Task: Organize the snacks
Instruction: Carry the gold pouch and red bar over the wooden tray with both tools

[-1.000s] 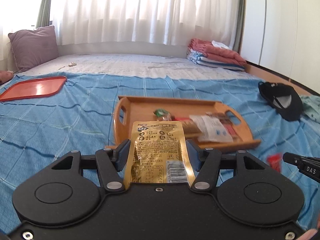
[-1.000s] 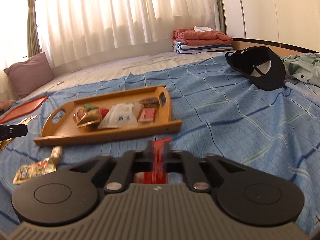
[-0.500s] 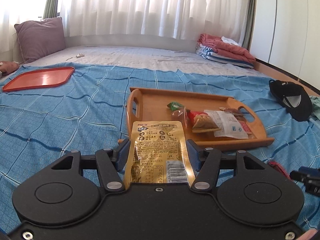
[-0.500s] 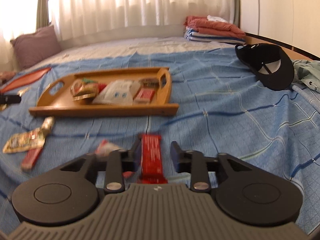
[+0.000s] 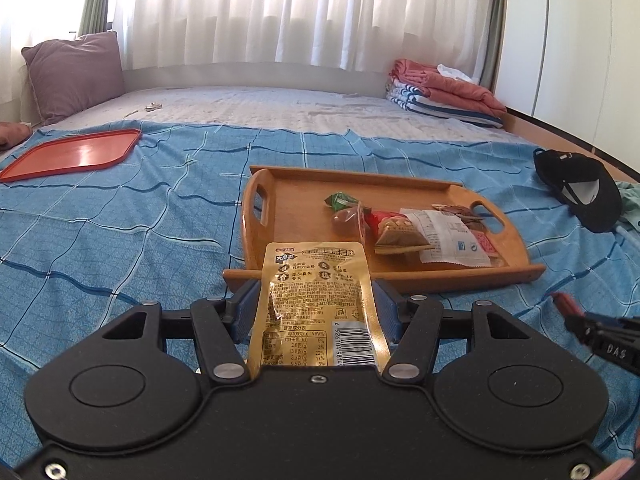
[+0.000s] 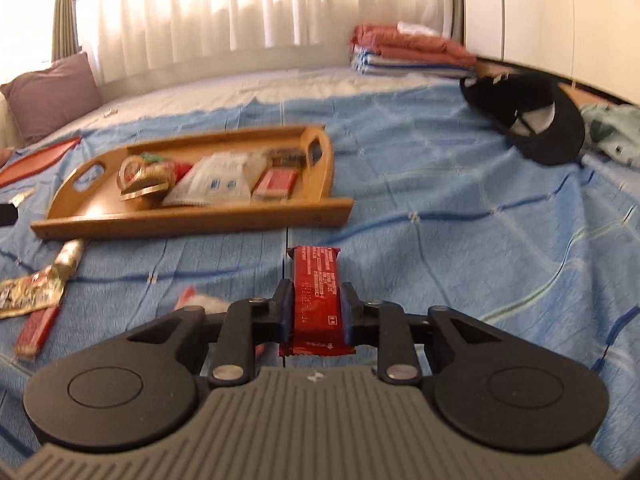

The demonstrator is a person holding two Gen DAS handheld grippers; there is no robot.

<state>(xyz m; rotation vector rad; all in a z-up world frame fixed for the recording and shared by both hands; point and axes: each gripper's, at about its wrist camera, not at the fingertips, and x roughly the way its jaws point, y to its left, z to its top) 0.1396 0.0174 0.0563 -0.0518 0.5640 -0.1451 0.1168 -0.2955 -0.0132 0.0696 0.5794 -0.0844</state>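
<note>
The left tongs (image 5: 316,312) are pinching a gold snack pouch (image 5: 314,304), the right tongs (image 6: 316,312) a red bar (image 6: 316,292); both are hanging before the wooden tray's (image 5: 400,280) near edge on the bed, apparently for loading.

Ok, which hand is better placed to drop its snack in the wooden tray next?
Probably left. Its tongs hold the gold packet right at the wooden tray, its tip over the near rim. The right tongs hold the red bar farther back.
</note>
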